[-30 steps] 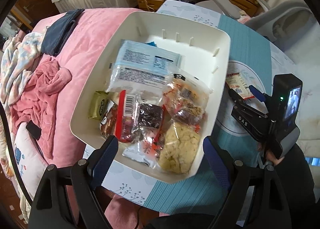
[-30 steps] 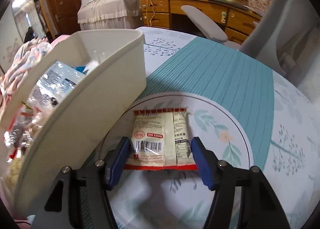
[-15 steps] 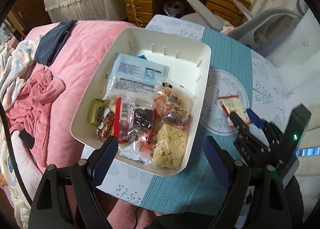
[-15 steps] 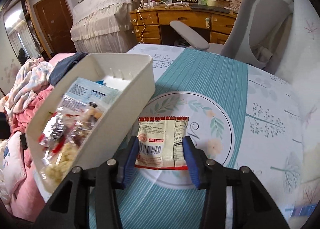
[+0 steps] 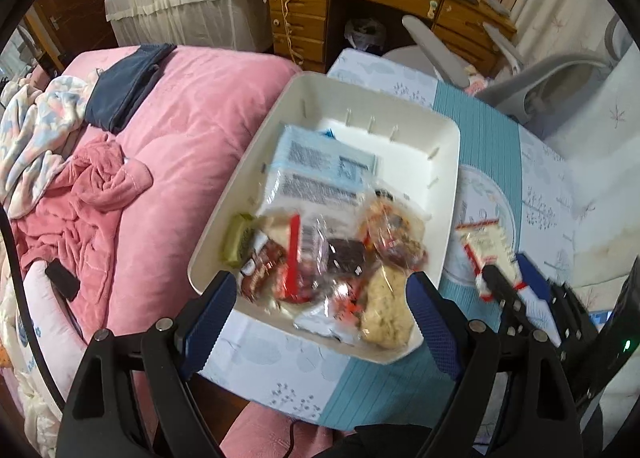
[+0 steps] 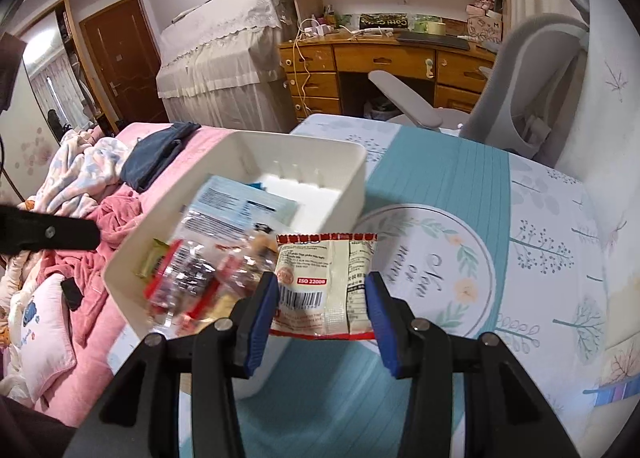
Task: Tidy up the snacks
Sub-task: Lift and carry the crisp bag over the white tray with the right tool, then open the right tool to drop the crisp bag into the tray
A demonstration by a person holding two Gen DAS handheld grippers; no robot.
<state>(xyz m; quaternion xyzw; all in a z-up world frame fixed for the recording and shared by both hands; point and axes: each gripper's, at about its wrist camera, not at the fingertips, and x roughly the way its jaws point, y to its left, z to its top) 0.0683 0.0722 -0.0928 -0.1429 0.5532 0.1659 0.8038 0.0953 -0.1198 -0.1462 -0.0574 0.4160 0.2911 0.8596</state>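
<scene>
The right gripper (image 6: 322,300), jaws just closed, pinches the red-edged snack packet (image 6: 326,282) above the white bin's (image 6: 344,174) near-right rim. The left gripper (image 5: 320,298) hovers spread over the bin's crowded near end; its far end lies bare.

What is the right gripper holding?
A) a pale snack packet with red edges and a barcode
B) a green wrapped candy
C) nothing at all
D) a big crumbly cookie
A: the right gripper's blue pads press both sides of the pale snack packet with red edges and a barcode, held up beside the white plastic bin.
</scene>
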